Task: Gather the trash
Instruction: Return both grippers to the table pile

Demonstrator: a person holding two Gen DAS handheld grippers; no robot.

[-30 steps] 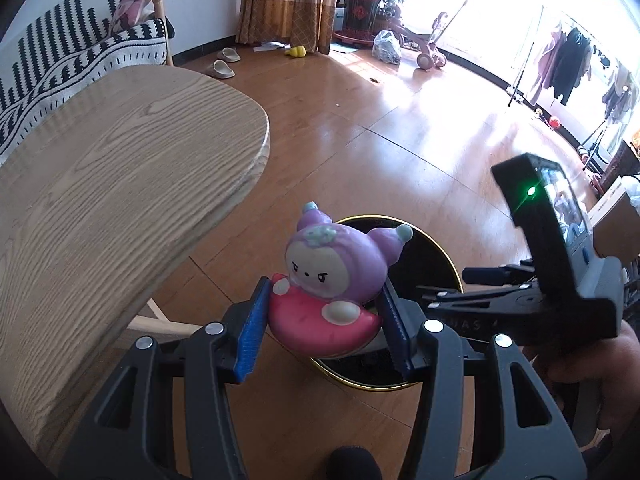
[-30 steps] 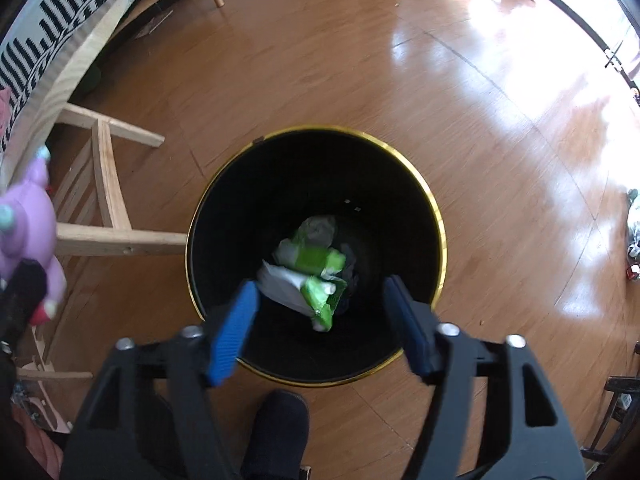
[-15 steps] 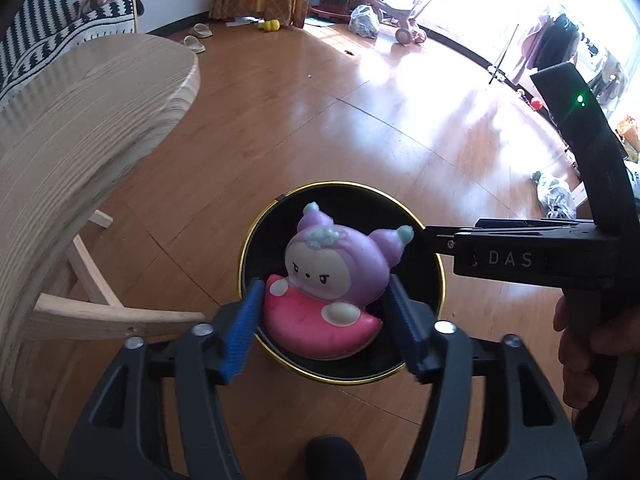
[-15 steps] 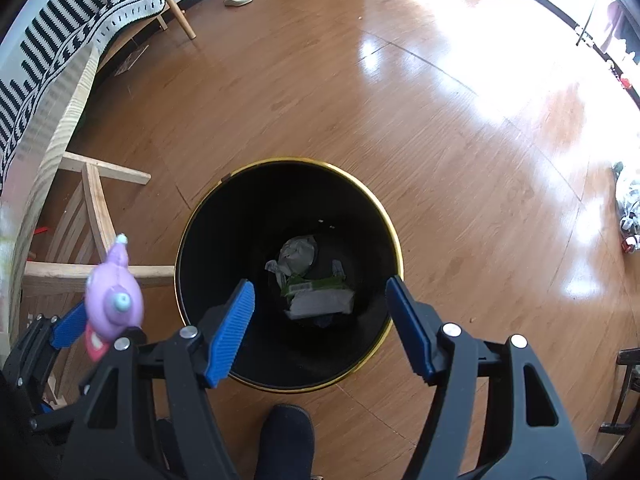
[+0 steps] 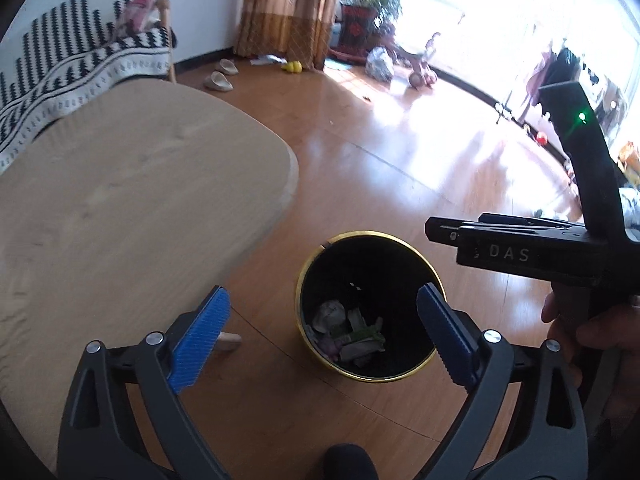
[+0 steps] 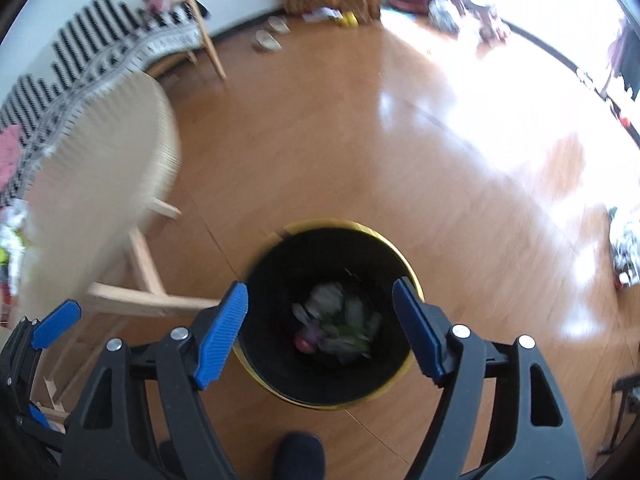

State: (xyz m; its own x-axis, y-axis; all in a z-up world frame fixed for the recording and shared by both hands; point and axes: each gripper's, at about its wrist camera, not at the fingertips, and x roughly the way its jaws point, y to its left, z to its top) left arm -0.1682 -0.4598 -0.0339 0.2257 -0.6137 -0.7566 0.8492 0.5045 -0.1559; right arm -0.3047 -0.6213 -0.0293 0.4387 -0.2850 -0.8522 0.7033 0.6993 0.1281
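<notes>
A black trash bin with a gold rim stands on the wooden floor; it also shows in the right wrist view. Crumpled wrappers lie at its bottom, with a bit of the purple and pink toy among them. My left gripper is open and empty above the bin's near left side. My right gripper is open and empty above the bin. The right gripper's body shows at the right of the left wrist view.
A light wooden table stands left of the bin, its legs close to the bin. A black-and-white striped sofa is behind it. Slippers, a yellow toy and plants lie far across the floor.
My left gripper has opened and let go of the purple and pink toy, which now lies in the bin. Both grippers have lifted and tilted away from the bin.
</notes>
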